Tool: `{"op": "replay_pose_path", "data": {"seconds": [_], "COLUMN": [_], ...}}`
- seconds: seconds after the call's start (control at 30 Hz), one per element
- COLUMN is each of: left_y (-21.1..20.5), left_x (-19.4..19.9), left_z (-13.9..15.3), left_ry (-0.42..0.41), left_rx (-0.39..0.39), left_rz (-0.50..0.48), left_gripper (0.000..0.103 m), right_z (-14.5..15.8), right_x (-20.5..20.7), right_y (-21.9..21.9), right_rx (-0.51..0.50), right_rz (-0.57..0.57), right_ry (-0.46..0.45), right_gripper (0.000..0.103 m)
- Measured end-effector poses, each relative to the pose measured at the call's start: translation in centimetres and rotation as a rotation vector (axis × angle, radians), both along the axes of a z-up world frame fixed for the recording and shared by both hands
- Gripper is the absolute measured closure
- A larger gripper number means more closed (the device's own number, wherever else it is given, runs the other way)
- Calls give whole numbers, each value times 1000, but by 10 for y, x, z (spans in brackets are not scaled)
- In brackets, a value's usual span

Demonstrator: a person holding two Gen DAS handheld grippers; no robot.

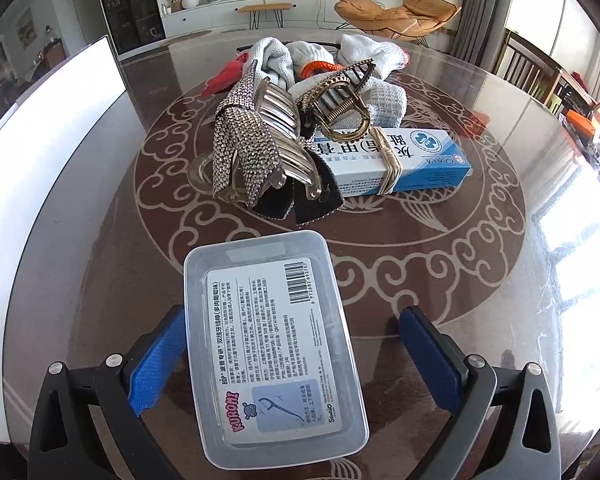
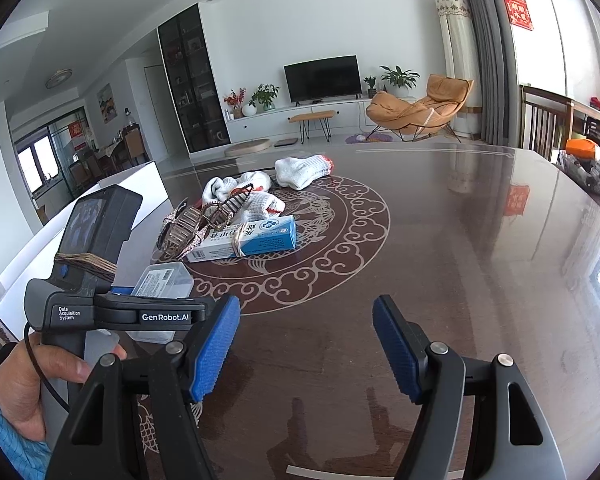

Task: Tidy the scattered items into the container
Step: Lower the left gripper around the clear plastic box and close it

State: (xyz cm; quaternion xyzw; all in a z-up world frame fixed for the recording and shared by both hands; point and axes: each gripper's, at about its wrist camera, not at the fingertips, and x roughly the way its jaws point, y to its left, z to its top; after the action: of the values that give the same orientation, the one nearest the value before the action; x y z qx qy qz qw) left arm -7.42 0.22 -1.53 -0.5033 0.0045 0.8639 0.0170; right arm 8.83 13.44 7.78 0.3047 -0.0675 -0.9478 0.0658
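I'm looking down my left gripper [image 1: 292, 354] at a clear plastic box [image 1: 274, 346] lying between its blue fingers [image 1: 158, 360]; the fingers are spread wide, the left pad right against the box's edge, the right pad apart from it, so nothing is clamped. The box lies with a printed label and barcode facing up, and I can't tell what is inside. Beyond it sits the scattered pile: a rhinestone hair clip [image 1: 246, 140] next to a gold claw clip [image 1: 340, 100], both crowding the end of a blue and white carton [image 1: 404, 160] with rubber bands round it, and behind them a heap of white socks [image 1: 308, 60] with orange-red trim. A white box [image 1: 48, 120] stands along the left of the table [image 1: 440, 272], well apart from the pile; its inside is hidden from me. On my right gripper [image 2: 306, 348] the fingers are also wide apart, hovering over bare table with nothing between them. From that view I see a hand [image 2: 28, 384] gripping the left tool's handle. The table is dark, glossy, patterned with pale swirls. Behind: a television [image 2: 323, 78] on a low white cabinet, potted plants and an orange lounge chair [image 2: 418, 108].
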Motion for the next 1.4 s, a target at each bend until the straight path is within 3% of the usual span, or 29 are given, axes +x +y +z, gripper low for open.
{"op": "replay_pose_path", "data": {"seconds": [0.47, 1.4], "left_y": [2, 3], "left_x": [2, 7], "left_z": [0, 0], "left_ry": [-42, -16], "left_rx": [2, -2], "left_rz": [41, 32], "left_gripper": [0, 0], "right_z": [0, -7], "right_x": [2, 2], "right_y": [2, 1], "right_rx": [-33, -51], "right_rz": [4, 8], "right_ry": [7, 1], "right_gripper": [33, 33]}}
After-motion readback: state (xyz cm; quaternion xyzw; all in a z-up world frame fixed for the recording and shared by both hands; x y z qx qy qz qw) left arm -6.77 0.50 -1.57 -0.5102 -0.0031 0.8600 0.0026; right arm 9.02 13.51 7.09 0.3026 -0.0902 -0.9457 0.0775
